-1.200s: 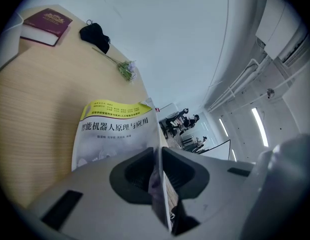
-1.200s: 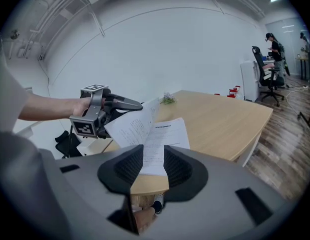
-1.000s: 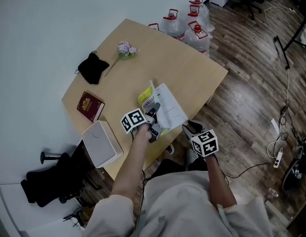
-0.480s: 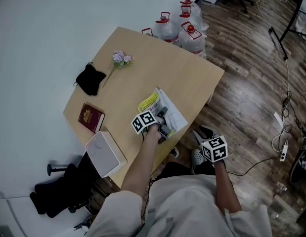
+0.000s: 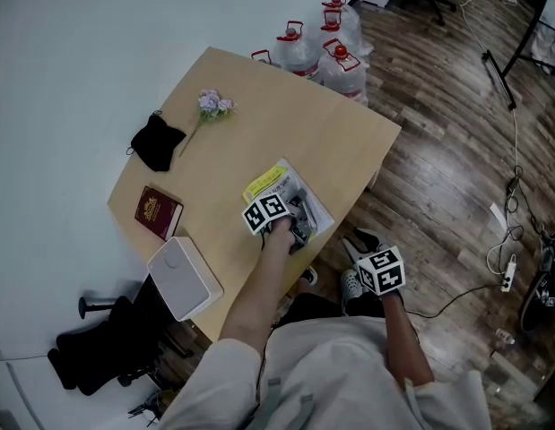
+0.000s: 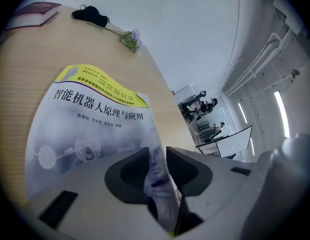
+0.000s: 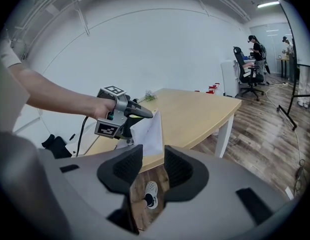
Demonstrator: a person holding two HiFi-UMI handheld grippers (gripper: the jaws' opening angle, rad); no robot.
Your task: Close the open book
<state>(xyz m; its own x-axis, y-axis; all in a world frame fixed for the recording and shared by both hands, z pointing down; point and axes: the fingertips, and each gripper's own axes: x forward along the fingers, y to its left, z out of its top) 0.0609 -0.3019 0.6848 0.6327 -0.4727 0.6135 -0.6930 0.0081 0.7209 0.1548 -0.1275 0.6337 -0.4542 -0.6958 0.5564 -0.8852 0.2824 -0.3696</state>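
1. Here, on the table [image 5: 340,133], a black pouch [image 5: 158,141] lies at 10 o'clock from the middle and a red book [image 5: 158,211] at 8 o'clock.
2. The book [image 5: 281,186] lies towards 5 o'clock, near the table's edge, with its yellow-banded cover up.
3. The left gripper [image 5: 299,222] has just been opening its jaws. The cover's lifted edge stands between them, unpinched.
4. The right gripper [image 5: 356,240] hangs off the table at 4 o'clock, jaws apart and empty.
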